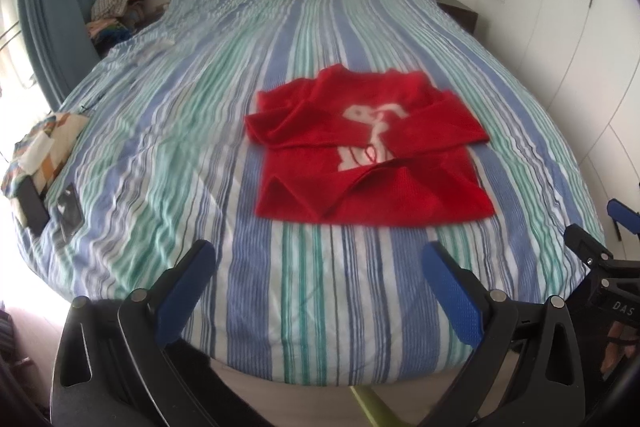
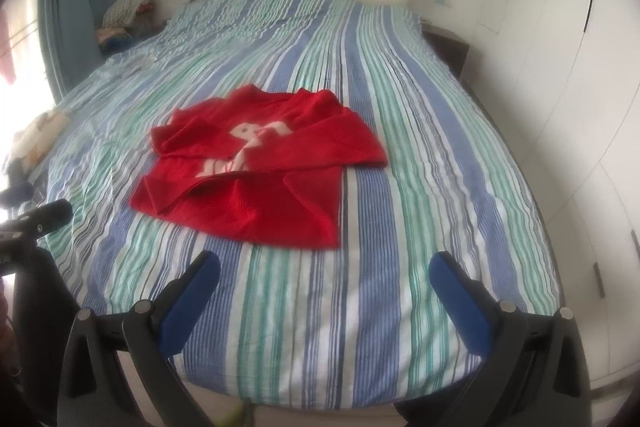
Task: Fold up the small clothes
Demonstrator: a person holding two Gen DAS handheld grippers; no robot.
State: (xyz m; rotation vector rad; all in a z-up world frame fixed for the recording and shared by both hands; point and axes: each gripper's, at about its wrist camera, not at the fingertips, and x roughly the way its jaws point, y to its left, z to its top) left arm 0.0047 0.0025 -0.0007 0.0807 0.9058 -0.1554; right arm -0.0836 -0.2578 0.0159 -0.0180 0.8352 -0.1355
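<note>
**Red top half folded, both my grippers free**

My left gripper (image 1: 316, 267) hangs over the near edge of the bed (image 1: 168, 131), its blue pads spread wide with nothing between them. My right gripper (image 2: 324, 275) is the same — pads well apart, empty, hovering above the striped cover at the foot of the bed. Neither one touches cloth.

The red top (image 1: 368, 151) lies on the cover, well apart from both sets of jaws. From the left wrist it sits at about one o'clock; from the right wrist the same red top (image 2: 256, 167) is at about eleven o'clock, so it lies between my two hands and ahead of them.

I judge the fold to be partly done. Both sleeves are laid in across the chest, crossing over the pale print, and the hem is turned up at six o'clock of the garment, with a loose corner flap on its left side. The outline is roughly square but not tidy — the collar end at twelve o'clock is bunched and the sleeve at nine o'clock is wrinkled.

What seems left: a last fold to halve the bundle, then smoothing.

A heap of other clothes (image 1: 116, 3) sits at ten o'clock beside the headboard; whether those are waiting to be folded I cannot tell.
</note>
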